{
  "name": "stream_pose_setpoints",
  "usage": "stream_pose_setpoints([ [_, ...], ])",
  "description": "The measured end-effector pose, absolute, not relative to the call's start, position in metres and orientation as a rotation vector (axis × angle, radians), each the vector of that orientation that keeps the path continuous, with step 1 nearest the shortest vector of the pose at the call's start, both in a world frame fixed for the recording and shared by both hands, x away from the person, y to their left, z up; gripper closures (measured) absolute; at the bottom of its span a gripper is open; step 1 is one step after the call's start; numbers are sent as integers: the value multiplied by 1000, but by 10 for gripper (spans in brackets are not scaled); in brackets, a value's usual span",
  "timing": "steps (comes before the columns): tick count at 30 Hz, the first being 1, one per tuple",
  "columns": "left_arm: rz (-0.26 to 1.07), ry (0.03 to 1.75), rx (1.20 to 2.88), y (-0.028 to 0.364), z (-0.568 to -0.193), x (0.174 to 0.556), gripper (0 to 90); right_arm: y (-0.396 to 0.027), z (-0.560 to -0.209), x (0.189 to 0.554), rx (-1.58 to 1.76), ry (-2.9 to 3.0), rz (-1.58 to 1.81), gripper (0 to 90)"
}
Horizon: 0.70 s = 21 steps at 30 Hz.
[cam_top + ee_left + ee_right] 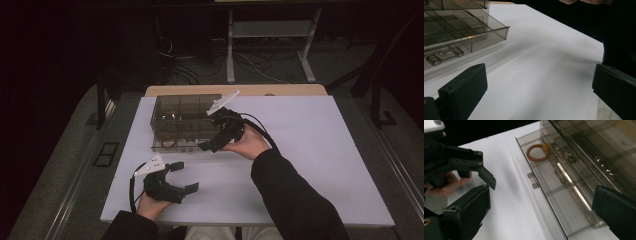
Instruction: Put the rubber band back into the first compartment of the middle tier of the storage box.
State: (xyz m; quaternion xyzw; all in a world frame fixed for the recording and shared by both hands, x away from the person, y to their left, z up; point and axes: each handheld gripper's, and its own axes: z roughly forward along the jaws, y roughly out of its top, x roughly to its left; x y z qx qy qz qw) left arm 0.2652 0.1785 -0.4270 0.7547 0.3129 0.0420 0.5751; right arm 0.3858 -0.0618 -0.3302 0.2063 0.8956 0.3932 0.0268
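A smoky clear drawer box [180, 117] stands at the back left of the white table [310, 150]. Its lowest drawer [549, 187] is pulled out a little, and an orange ring [538, 152] lies in it, also visible from above as the ring [168, 142]. My right gripper [212, 142] is open at the box's front right corner, its jaws straddling the drawer's edge, as the right gripper [541, 215] shows. My left gripper [184, 177] is open above bare table at the near left, holding nothing; between the left gripper [539, 87] jaws lies only table.
The drawer front carries a clear handle [444, 55]. A dark sleeve [295, 200] crosses the near middle of the table. Beyond the table stand a desk frame [270, 45] and cables on the floor.
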Motion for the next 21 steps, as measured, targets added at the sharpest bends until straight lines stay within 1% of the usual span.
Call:
stream_pose_setpoints([
  [21, 101, 738, 1770, 178, -428, 266, 0, -140, -339, 363, 826, 2674, 1260, 13],
])
